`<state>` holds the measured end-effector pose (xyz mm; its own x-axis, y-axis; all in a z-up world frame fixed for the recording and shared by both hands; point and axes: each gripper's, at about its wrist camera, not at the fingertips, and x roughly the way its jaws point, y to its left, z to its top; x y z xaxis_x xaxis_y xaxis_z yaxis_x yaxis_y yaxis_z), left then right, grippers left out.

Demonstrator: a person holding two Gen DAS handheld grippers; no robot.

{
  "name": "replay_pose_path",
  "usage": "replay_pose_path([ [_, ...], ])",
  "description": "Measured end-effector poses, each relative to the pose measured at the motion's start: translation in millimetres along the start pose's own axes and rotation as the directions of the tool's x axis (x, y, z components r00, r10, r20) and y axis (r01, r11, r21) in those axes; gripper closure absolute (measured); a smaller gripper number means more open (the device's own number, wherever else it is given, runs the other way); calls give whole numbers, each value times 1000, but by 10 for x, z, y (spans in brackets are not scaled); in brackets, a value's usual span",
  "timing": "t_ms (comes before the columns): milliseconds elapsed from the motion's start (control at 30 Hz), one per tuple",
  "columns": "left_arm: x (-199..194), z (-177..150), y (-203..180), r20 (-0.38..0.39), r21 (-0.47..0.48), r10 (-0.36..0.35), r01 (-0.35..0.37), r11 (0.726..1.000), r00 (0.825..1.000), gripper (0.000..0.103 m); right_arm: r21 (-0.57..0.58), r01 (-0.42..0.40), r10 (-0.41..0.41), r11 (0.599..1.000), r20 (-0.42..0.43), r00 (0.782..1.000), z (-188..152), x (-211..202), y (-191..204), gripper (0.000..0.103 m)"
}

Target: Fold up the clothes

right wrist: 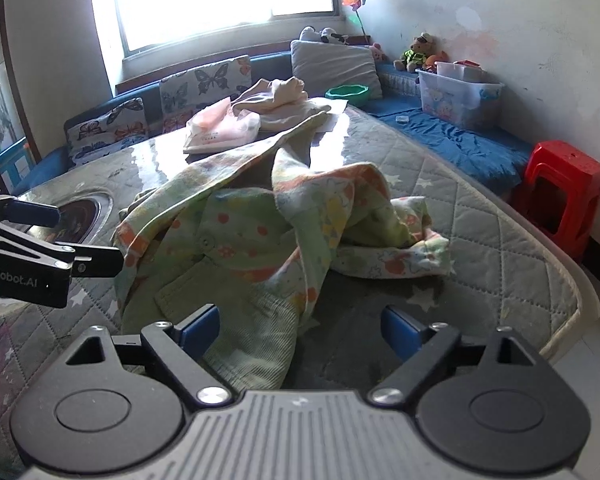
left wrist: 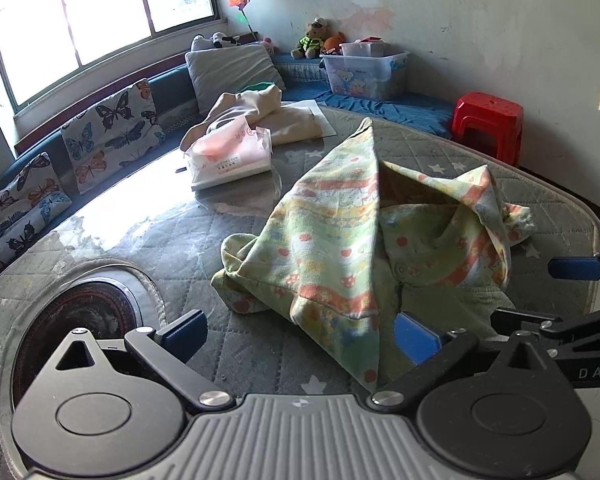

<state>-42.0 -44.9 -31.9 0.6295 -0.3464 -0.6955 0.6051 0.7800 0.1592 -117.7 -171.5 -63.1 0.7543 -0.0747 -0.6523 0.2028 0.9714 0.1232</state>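
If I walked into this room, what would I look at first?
Probably the crumpled green baby garment with orange and yellow prints, heaped in the middle of the quilted grey table. Both the left gripper and the right gripper sit just in front of it, jaws open and holding nothing. After that, the bright red stool by the wall on the right.

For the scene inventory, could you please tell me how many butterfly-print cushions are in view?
2, both leaning on the blue bench under the window: one butterfly-print cushion nearer the plain grey pillow, the other butterfly-print cushion further left. More may be hidden beyond the frame edge.
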Motion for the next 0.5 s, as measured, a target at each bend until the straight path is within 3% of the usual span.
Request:
replay_pose_path([
  [233, 40, 113, 15, 13, 2, -25, 25, 1000, 1000, 5, 4, 27, -27, 1000, 16, 999, 95, 66, -57, 27],
  [500, 143, 290, 38, 18, -1, -63, 63, 998, 998, 29, -19, 8, -7, 1000, 20, 1000, 226, 206, -40, 46],
])
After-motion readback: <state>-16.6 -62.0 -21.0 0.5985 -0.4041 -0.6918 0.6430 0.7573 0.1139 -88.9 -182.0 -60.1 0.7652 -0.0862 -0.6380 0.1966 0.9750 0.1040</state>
